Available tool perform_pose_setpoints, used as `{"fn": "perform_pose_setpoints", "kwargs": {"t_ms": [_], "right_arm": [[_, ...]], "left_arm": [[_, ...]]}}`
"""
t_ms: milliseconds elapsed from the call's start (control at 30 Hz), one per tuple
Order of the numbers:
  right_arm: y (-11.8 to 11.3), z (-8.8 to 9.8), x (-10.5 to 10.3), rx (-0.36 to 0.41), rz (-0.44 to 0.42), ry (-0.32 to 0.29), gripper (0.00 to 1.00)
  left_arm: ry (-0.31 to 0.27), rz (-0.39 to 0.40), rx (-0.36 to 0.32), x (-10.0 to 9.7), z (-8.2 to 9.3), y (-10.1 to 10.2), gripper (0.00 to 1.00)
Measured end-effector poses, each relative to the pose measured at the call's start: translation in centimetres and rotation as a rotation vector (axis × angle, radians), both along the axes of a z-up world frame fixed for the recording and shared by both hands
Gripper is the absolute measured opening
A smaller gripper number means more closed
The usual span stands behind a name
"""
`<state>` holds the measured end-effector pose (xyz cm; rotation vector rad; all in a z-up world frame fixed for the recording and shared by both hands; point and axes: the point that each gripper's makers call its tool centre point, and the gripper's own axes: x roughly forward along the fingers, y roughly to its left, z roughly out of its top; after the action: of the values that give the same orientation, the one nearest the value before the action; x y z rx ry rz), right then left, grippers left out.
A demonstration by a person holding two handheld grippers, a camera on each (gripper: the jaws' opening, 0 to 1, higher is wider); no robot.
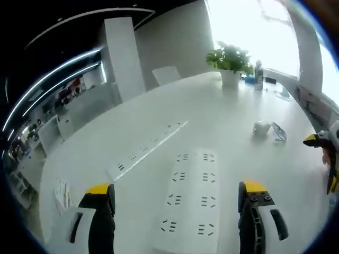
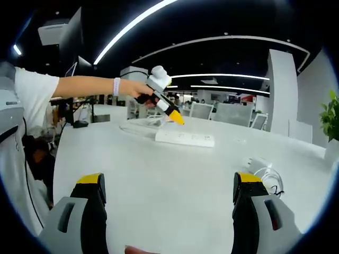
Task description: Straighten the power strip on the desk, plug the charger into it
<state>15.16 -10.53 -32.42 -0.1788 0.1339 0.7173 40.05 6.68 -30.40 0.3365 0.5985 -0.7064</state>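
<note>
A wide white power strip with two rows of sockets lies on the white desk. My left gripper hovers over it, open, with one jaw on each side of the strip. The small white charger and its coiled cable rest further right on the desk. My right gripper is open over bare desk, holding nothing, and its yellow tip enters the left gripper view from the right. In the right gripper view a person's hand holds the left gripper just above the power strip. The charger lies to the right.
A long narrow power strip lies diagonally beyond the wide one. A potted plant and a bottle stand at the desk's far end. Papers lie near the left edge. Office chairs stand behind the desk.
</note>
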Motion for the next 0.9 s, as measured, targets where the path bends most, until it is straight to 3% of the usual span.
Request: {"fn": "perform_pose_setpoints", "kwargs": {"t_ms": [500,900], "right_arm": [[-0.1,-0.1,-0.2,0.005,-0.001,-0.002,1.0],[-0.2,-0.1,-0.4,0.004,0.004,-0.005,1.0]], "left_arm": [[0.065,-0.024,0.099,-0.2,-0.9,-0.3,1.0],[0.128,-0.054,0.163,-1.2,-2.5,-0.5,1.0]]}}
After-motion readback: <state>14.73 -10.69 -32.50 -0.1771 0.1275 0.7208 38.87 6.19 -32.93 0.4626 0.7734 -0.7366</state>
